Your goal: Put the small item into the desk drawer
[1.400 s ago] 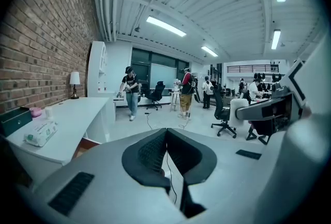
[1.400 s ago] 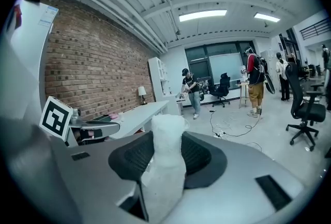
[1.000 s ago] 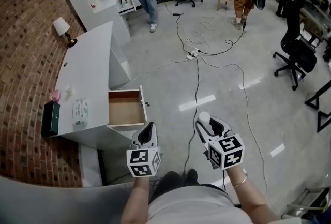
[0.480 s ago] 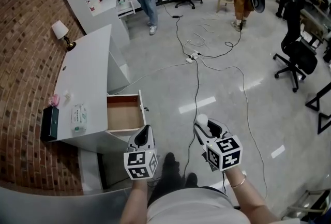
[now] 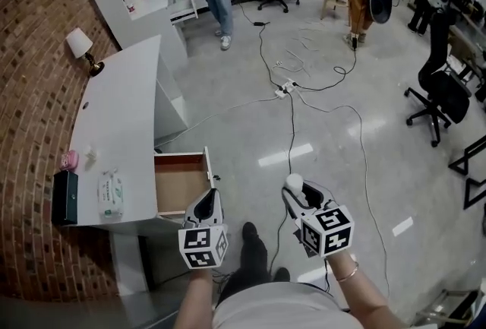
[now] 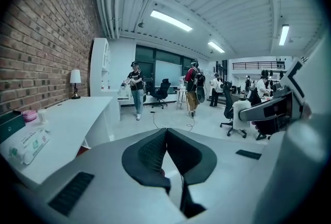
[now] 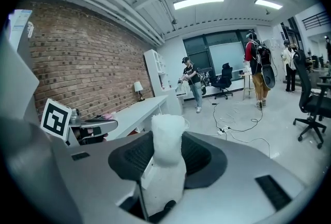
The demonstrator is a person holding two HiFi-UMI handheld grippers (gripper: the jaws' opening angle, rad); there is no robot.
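Right gripper (image 5: 298, 194): at five o'clock in the head view. Its jaws pinch the small white item (image 7: 164, 161), which stands upright between the pads with its rounded top above the tips.
Left gripper (image 5: 206, 204): at seven o'clock. Its jaws are pressed together with nothing between them.
Task's thing: held in the right gripper over bare floor, not yet above the drawer (image 5: 179, 185), which lies at about nine o'clock from it.
Drawer: pulled out of the desk (image 5: 125, 115), with a bare brown bottom. In the head view the left gripper sits just by its near front corner.
Desk top: a wipes pack (image 5: 111, 194) and a black box (image 5: 64, 197) lie at nine o'clock from the drawer, and a lamp (image 5: 78, 42) stands far off at eleven.
Floor: a cable (image 5: 289, 115) runs away toward twelve o'clock.
Stage: judged to be the carry, with the release still ahead.
Risk: the tall item is gripped low, so it could tip or slip out if jolted.
Risk: the left gripper stands between the item and the drawer, and crossing over it could cause a knock.
Risk: opening the jaws before the item has passed the drawer's front wall would drop it on the floor.
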